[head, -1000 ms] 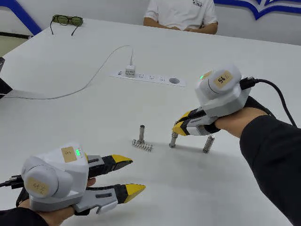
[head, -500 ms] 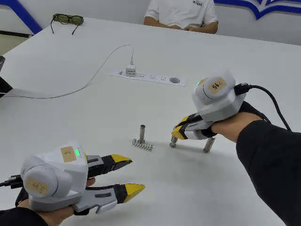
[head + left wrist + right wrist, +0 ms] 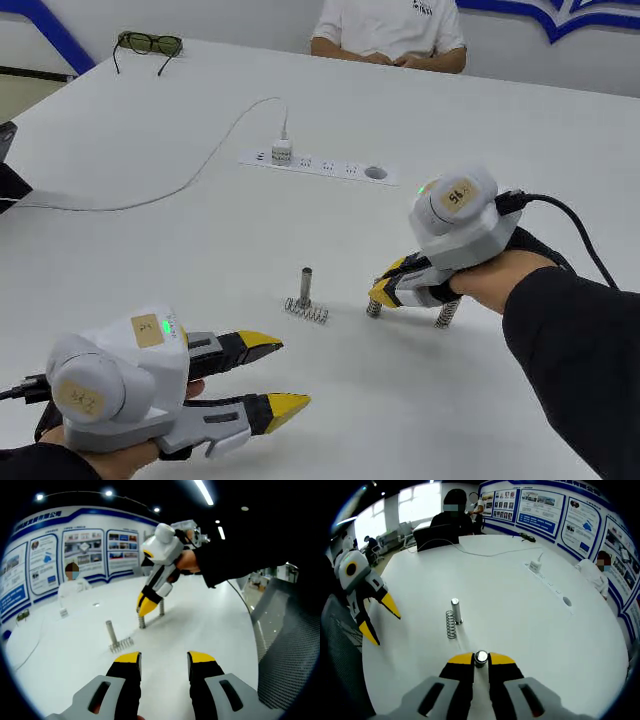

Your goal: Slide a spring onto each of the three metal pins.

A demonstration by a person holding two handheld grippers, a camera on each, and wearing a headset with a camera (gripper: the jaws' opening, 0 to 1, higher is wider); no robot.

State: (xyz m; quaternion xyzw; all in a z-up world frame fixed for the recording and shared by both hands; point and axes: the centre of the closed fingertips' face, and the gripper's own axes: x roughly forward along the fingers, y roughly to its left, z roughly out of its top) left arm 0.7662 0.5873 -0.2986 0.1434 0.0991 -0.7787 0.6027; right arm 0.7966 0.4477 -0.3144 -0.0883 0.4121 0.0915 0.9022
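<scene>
While the right gripper [image 3: 481, 659] stands closed on the top of a pin [image 3: 481, 656] near the desk's [image 3: 150, 200] middle, its spring [image 3: 374, 309] coiled beneath the jaws, the left gripper [image 3: 290, 373] hangs by the near edge, jaws apart. Release is best made straight upward, lest the pin topple. A loose spring [image 3: 305, 311] lies against the bare pin [image 3: 305, 284] alongside; a third pin [image 3: 445, 313] already carries its spring.

Shiny metal pin [image 3: 481, 657]; smooth matt white table [image 3: 520, 615], probably laminate.
</scene>
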